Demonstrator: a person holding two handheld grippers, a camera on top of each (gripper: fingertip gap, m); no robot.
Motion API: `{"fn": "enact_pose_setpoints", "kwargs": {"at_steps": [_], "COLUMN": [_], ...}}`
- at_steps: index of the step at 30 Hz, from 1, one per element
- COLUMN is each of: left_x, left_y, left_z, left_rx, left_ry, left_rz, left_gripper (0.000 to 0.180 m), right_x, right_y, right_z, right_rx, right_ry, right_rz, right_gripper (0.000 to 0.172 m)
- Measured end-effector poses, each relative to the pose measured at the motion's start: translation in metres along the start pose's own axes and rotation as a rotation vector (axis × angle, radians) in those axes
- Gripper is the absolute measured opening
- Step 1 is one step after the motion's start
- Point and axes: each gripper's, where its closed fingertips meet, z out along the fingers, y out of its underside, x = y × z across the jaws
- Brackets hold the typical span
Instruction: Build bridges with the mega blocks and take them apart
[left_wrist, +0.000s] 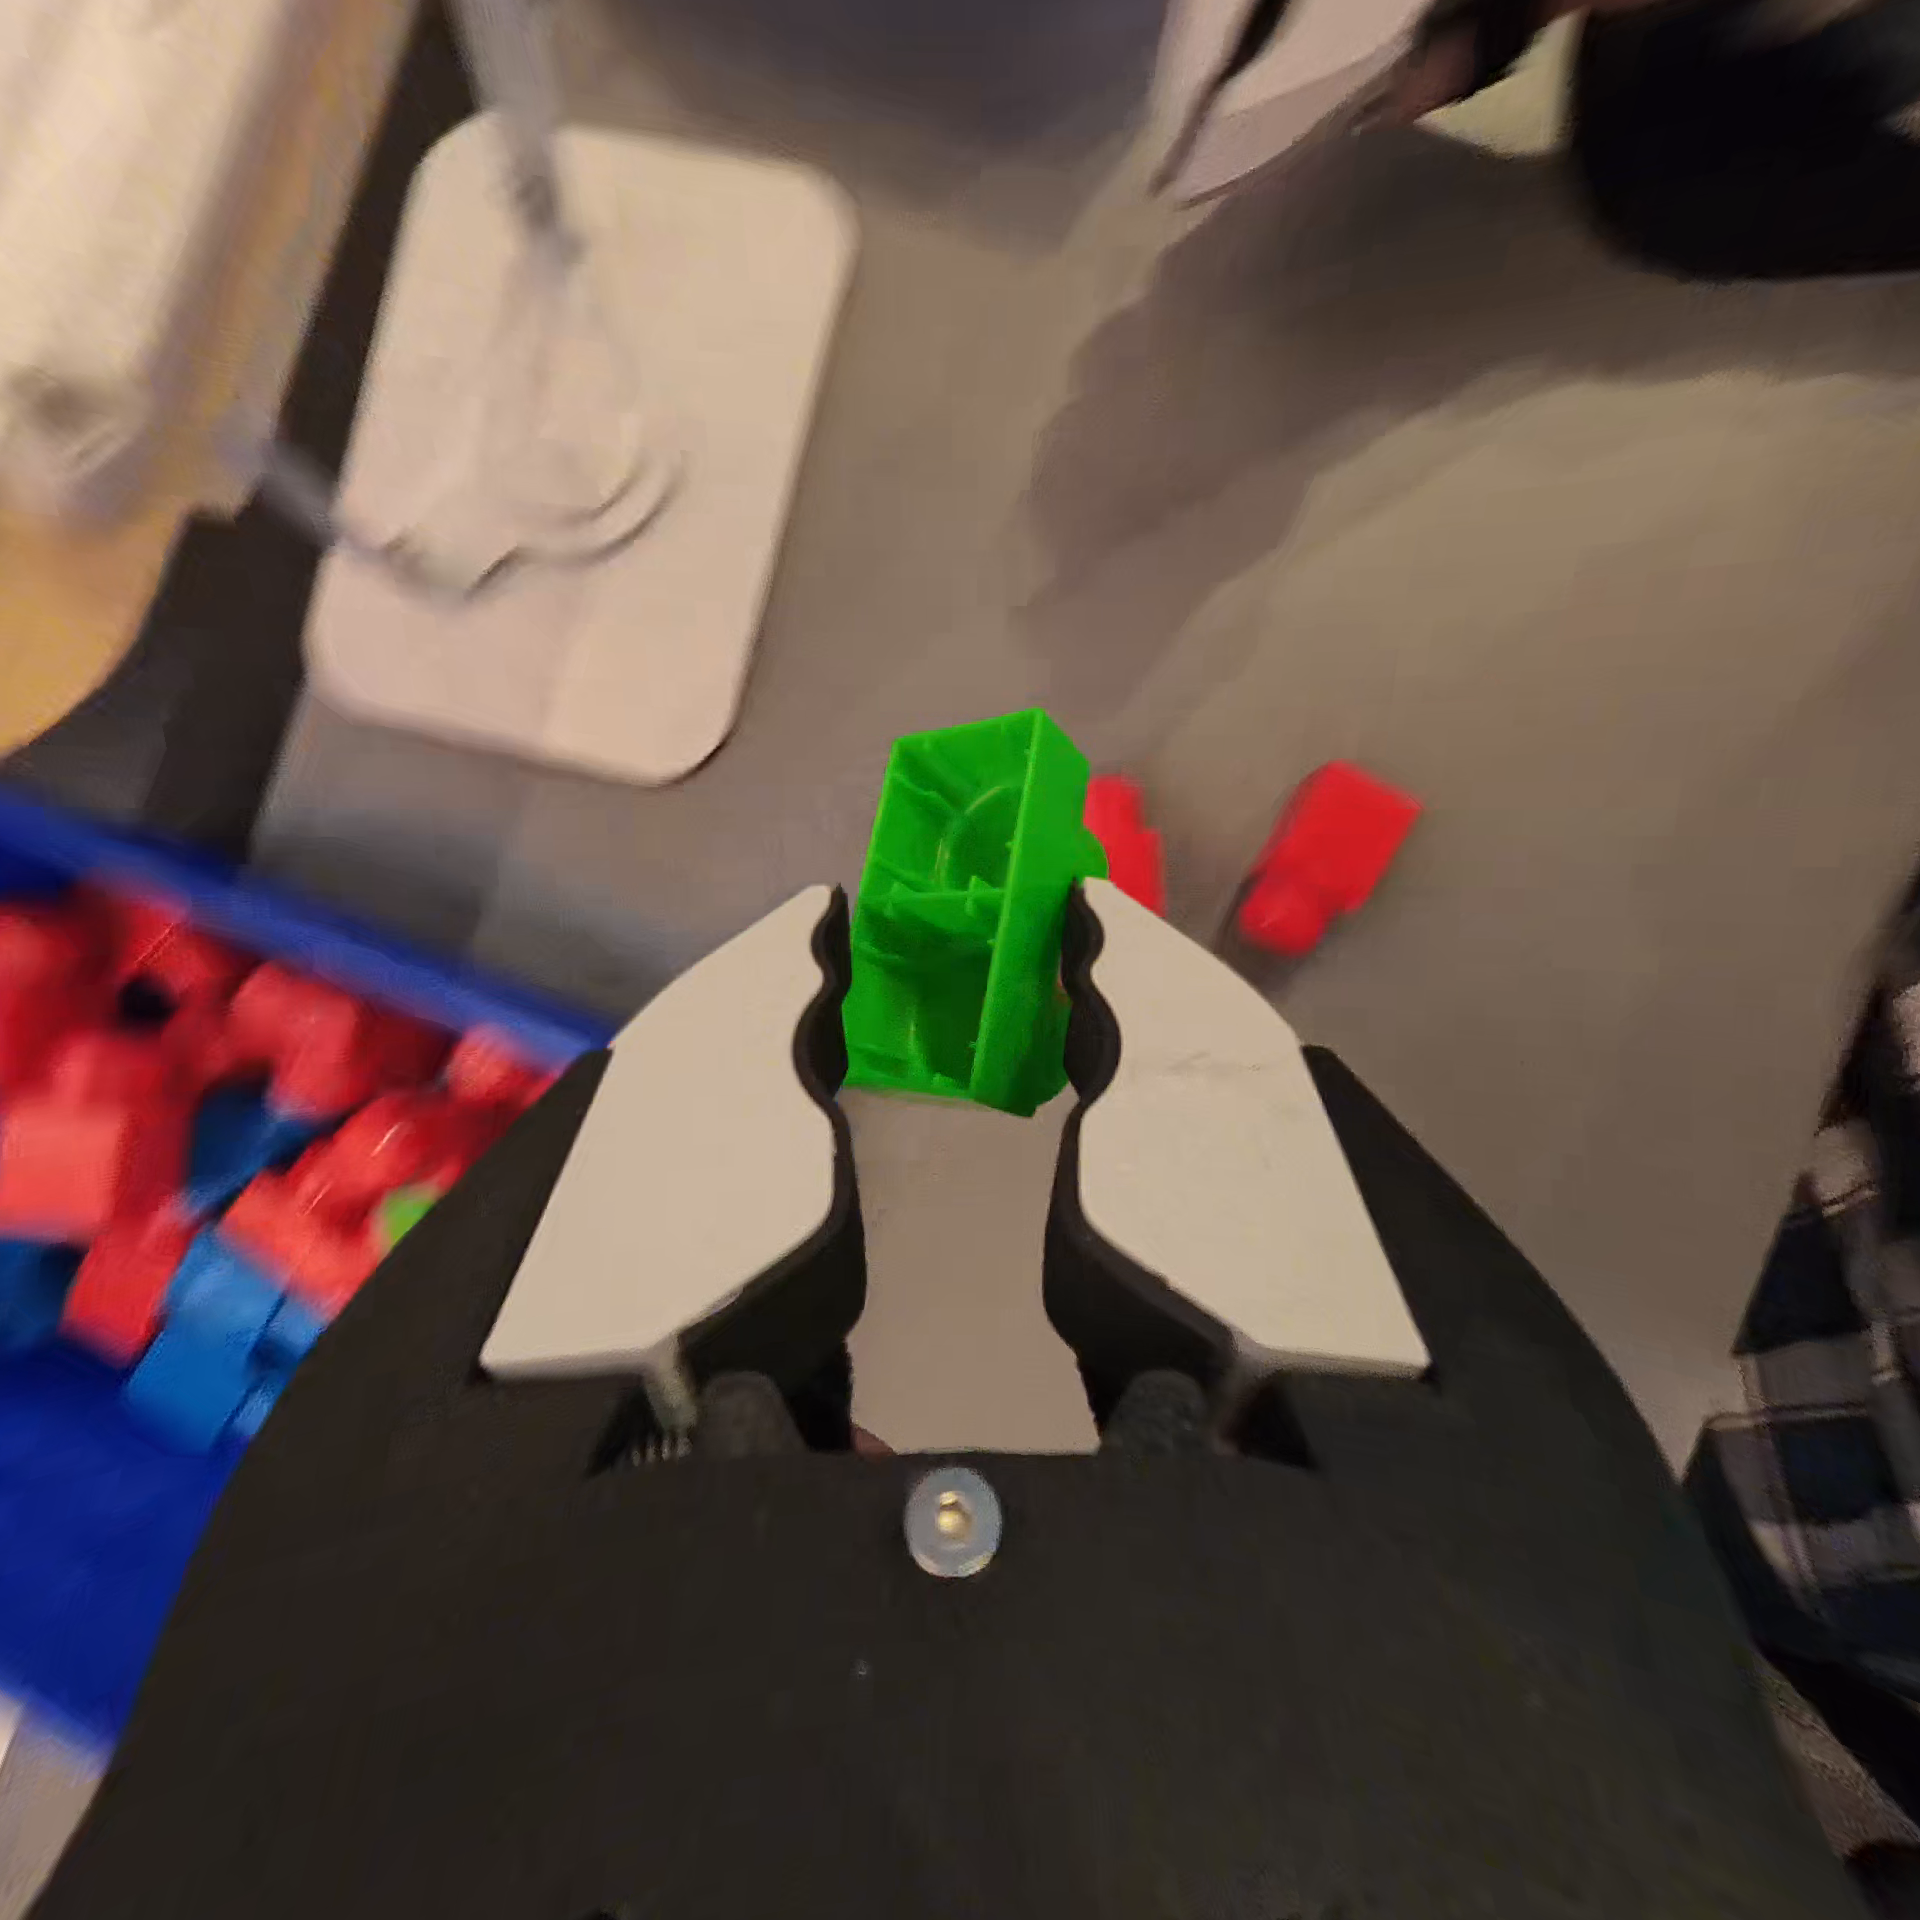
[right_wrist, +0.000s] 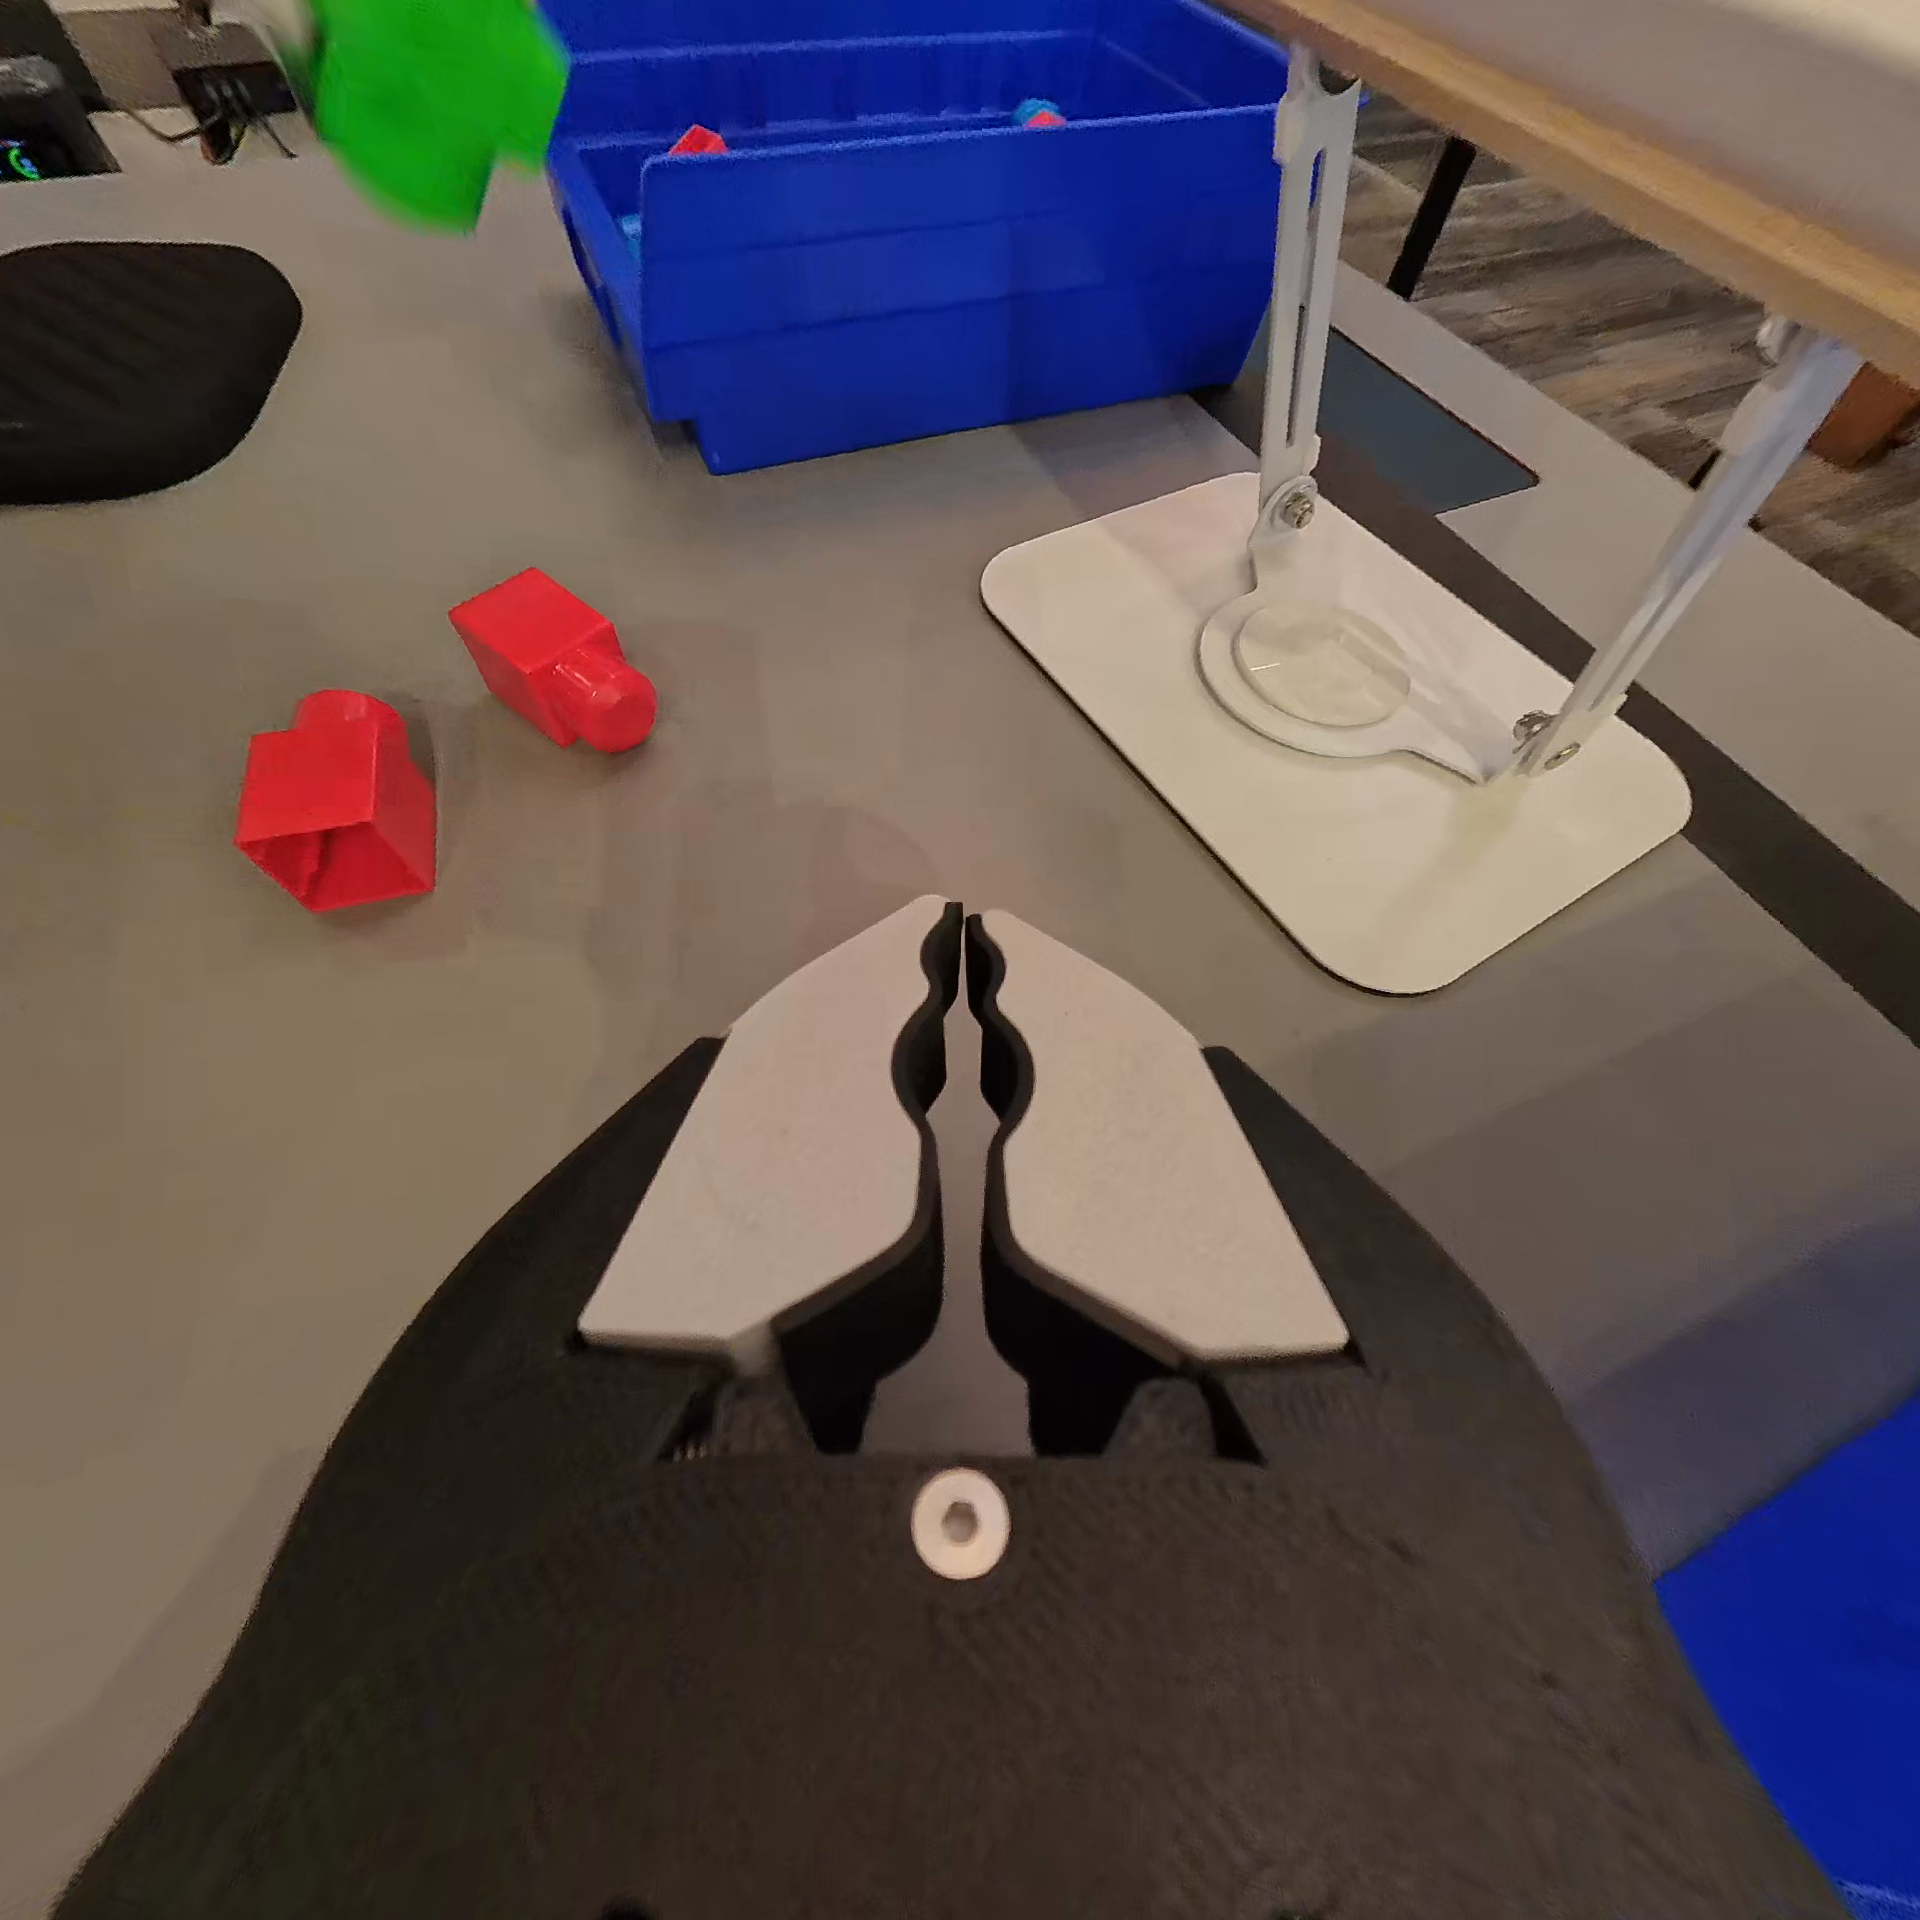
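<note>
My left gripper (left_wrist: 961, 914) is shut on a green block (left_wrist: 961, 914), held above the grey table with its hollow underside facing the camera. The same green block (right_wrist: 436, 114) shows blurred at the top left of the right wrist view. Two red blocks (left_wrist: 1330, 857) (left_wrist: 1127, 842) lie on their sides on the table beyond the left gripper. They also show in the right wrist view (right_wrist: 338, 805) (right_wrist: 556, 660), to the left of my right gripper (right_wrist: 958, 920). My right gripper is shut with nothing between its pads, above the table.
A blue bin (right_wrist: 935, 270) with red and blue blocks stands at the back; it also shows in the left wrist view (left_wrist: 156, 1143) at lower left. A white stand base (right_wrist: 1340, 748) with metal legs sits to the right. A black pad (right_wrist: 125, 364) lies at far left. The tips of one gripper are about 20 cm away from the tips of the other. My right gripper is the nearer one to the white stand base (right_wrist: 1340, 748): about 20 cm, against 25 cm.
</note>
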Motion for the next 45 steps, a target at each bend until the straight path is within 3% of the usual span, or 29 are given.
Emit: {"fn": "enact_pose_setpoints", "kwargs": {"at_steps": [4, 7, 9, 14, 18, 21, 25, 28, 35, 38, 42, 45], "left_x": [0.058, 0.074, 0.082, 0.087, 0.088, 0.076, 0.050, 0.043, 0.043, 0.051, 0.047, 0.051], "left_y": [-0.040, -0.052, -0.056, -0.054, -0.060, -0.070, -0.056, -0.017, 0.055, 0.062, 0.057, 0.021], "left_z": [0.072, 0.121, 0.145, 0.178, 0.173, 0.146, 0.094, 0.075, 0.103, 0.113, 0.117, 0.107], "left_rx": [-0.033, -0.086, -0.119, -0.136, -0.070, 0.047, 0.122, 0.066, -0.216, -0.254, -0.181, 0.090], "left_ry": [0.174, 0.306, 0.408, 0.483, 0.541, 0.548, 0.319, 0.209, 0.061, 0.130, 0.123, 0.146], "left_rz": [0.065, -0.009, -0.121, -0.270, -0.351, -0.362, -0.217, -0.198, -0.098, -0.125, -0.121, -0.136], "left_gripper": [0.038, 0.038, 0.038, 0.039, 0.052, 0.056, 0.062, 0.060, 0.061, 0.035, 0.034, 0.034], "right_x": [0.007, 0.012, 0.014, 0.011, 0.009, 0.010, 0.011, 0.005, 0.000, 0.000, -0.007, -0.028], "right_y": [-0.003, -0.005, -0.006, -0.004, -0.003, -0.002, -0.001, -0.004, 0.008, 0.007, -0.001, -0.017], "right_z": [-0.007, -0.013, -0.015, -0.013, -0.011, -0.011, -0.010, -0.009, 0.002, 0.000, -0.002, -0.002], "right_rx": [0.028, 0.042, 0.048, 0.026, 0.006, 0.005, 0.004, 0.014, -0.052, -0.044, -0.005, 0.057], "right_ry": [0.027, 0.049, 0.049, 0.039, 0.039, 0.041, 0.040, 0.022, 0.015, 0.019, -0.019, -0.110], "right_rz": [0.011, 0.017, 0.025, 0.015, 0.009, 0.016, 0.020, -0.008, -0.030, -0.034, -0.045, -0.038], "right_gripper": [0.001, 0.000, 0.000, 0.002, 0.004, 0.004, 0.004, 0.004, 0.004, 0.003, 0.006, 0.009]}}
